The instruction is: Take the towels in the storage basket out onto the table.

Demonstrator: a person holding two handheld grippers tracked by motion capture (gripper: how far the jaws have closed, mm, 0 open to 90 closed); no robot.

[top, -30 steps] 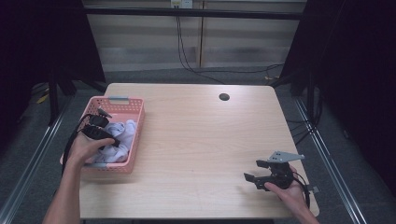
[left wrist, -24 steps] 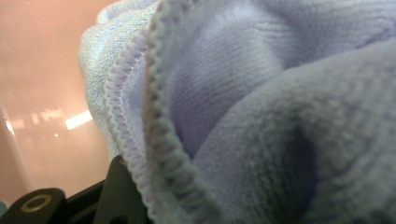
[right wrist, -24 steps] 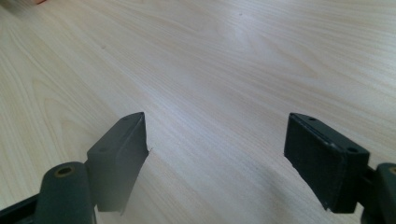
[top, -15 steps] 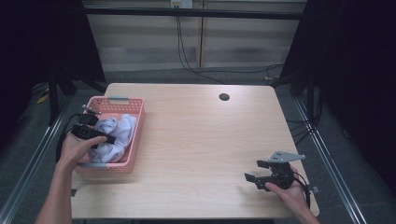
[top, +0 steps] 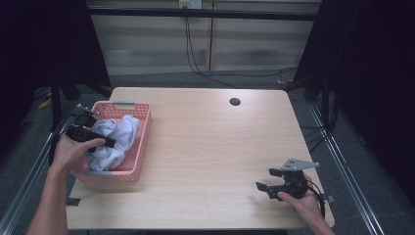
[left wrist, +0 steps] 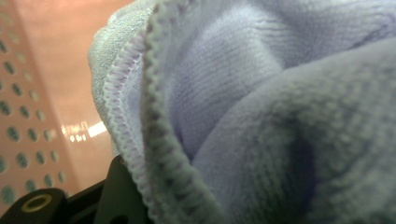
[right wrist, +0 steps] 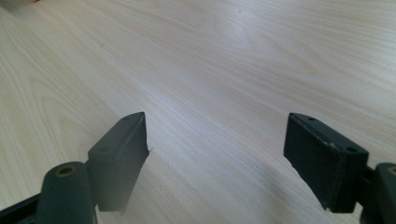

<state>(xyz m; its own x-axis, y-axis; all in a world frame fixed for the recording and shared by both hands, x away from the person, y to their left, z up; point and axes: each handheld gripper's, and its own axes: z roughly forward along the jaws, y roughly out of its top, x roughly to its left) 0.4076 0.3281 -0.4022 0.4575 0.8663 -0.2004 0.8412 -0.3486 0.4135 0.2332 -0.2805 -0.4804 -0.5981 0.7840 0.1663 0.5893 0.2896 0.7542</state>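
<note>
High view: left tool (top: 100, 139) sits in the pink perforated plastic basket (top: 142, 142), jaws about half closed on the crumpled pale lilac terry cloth (top: 117, 139), which bunches just beyond its tips. Right tool (top: 276, 181) rests well apart on the light wooden counter (top: 205, 147), jaws wide, empty. Left hand is the nearer. Left gripper view: stitched hem (left wrist: 154, 130) pressed against the lens, basket wall behind; the grip itself is hidden.

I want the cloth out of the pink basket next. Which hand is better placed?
Left. The left gripper is already at the cloth in the basket; the right gripper waits open across the table.
</note>
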